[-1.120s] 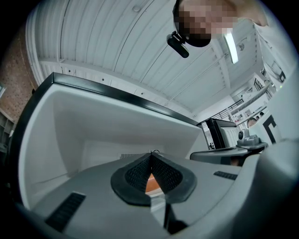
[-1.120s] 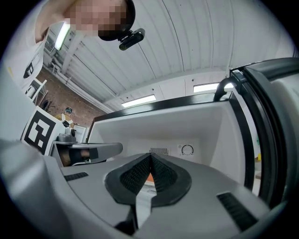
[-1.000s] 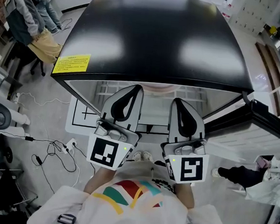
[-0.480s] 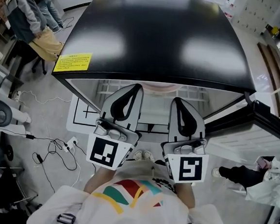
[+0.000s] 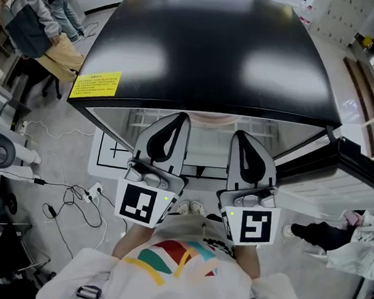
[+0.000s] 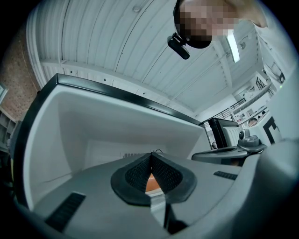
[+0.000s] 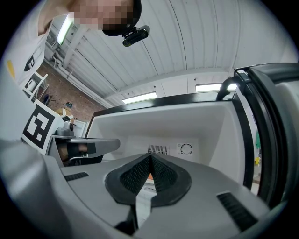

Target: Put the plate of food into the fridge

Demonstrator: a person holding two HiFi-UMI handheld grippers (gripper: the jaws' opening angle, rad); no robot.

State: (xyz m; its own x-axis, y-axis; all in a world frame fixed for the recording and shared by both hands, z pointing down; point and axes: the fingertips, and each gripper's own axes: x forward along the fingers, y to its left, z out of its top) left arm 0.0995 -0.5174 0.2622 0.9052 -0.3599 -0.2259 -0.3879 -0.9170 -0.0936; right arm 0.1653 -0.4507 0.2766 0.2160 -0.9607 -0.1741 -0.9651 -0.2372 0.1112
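Observation:
From above, the black fridge [image 5: 209,50] stands open towards me, and both grippers reach side by side into its white compartment. A pale plate [image 5: 212,118] peeks out under the fridge's top edge, between the two tips; most of it is hidden. My left gripper [image 5: 182,117] has its pads meeting at the tip [image 6: 151,155]. The right gripper [image 5: 238,134] looks the same [image 7: 150,156]. Through the slit under each tip shows a sliver of orange food [image 6: 152,183] [image 7: 149,176]. No pad visibly pinches the plate.
The fridge door [image 5: 354,167] hangs open at the right. A thermostat dial [image 7: 186,149] and a vent sit on the back wall. One person [image 5: 36,15] stands at the far left and another [image 5: 361,239] at the right. Cables [image 5: 78,201] lie on the floor.

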